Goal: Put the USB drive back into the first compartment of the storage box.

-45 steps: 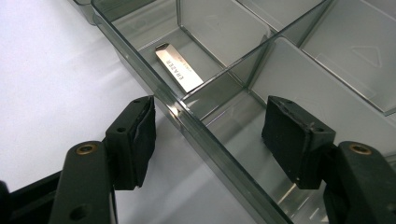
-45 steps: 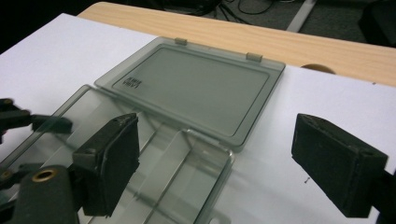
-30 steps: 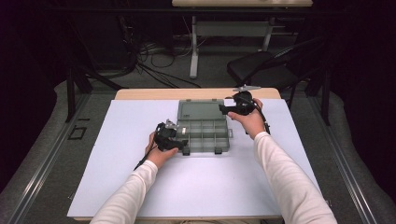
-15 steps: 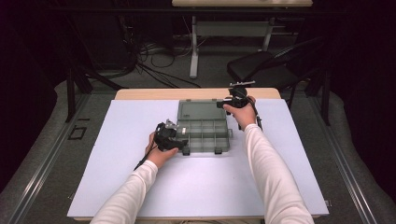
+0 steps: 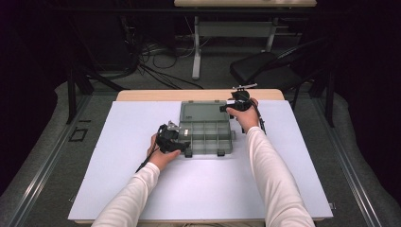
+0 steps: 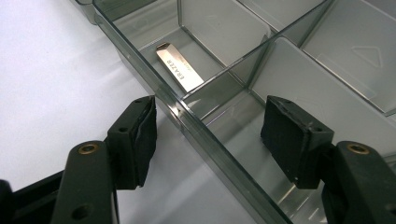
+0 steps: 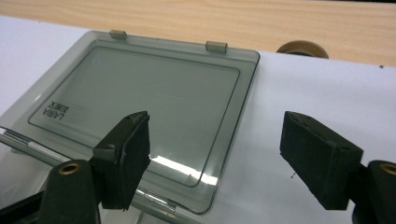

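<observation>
A clear grey compartment box [image 5: 206, 137] lies open on the white sheet, its lid [image 5: 201, 109] flat behind it. My left gripper [image 5: 182, 145] is at the box's left front corner. In the left gripper view it [image 6: 210, 126] stands open astride the box's side wall [image 6: 219, 154], one jaw outside and one inside. A small metal strip [image 6: 180, 67] marked ERAZER lies in a compartment just beyond. My right gripper [image 5: 227, 109] hovers open at the lid's right edge. In the right gripper view it [image 7: 217, 140] spans the lid [image 7: 140, 107] corner, holding nothing.
The white sheet [image 5: 118, 156] covers most of the wooden table [image 7: 233, 18]. A round grommet [image 7: 302, 49] sits in the wood past the lid. Beyond the table are a dark chair [image 5: 269, 71], cables and another desk's legs.
My right gripper has shifted slightly left, toward the lid's right edge. The left gripper and the box have stayed put.
</observation>
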`<state>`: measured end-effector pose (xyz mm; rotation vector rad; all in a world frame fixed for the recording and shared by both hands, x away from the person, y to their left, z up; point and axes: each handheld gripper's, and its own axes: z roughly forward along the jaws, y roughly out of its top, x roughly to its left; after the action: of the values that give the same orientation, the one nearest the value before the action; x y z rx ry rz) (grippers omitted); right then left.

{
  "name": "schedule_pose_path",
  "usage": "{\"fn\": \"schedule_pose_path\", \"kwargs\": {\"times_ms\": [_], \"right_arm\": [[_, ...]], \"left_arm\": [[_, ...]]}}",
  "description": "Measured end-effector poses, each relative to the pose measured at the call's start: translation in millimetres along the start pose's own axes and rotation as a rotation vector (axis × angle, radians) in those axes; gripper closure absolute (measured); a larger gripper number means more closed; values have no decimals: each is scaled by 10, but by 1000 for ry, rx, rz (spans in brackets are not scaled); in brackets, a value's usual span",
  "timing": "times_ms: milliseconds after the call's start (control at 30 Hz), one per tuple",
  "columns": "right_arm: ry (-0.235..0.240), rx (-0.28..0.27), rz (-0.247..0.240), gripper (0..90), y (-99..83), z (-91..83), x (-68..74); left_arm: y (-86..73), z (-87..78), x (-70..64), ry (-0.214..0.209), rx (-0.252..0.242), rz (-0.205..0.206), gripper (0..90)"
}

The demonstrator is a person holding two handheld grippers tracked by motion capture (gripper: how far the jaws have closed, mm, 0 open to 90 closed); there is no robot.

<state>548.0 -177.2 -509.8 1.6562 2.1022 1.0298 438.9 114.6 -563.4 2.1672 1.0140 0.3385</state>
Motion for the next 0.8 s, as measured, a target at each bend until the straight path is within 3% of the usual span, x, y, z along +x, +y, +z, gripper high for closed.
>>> {"fn": "schedule_pose_path", "kwargs": {"times_ms": [233, 367, 800], "right_arm": [[25, 46, 27, 192, -64, 109, -40], [62, 55, 53, 152, -86, 167, -22], [61, 72, 72, 143, -134, 233, -39]], "left_arm": [[0, 0, 0, 0, 0, 0, 354], [-1, 0, 0, 0, 0, 0, 354], [-1, 0, 0, 0, -1, 0, 354]]}}
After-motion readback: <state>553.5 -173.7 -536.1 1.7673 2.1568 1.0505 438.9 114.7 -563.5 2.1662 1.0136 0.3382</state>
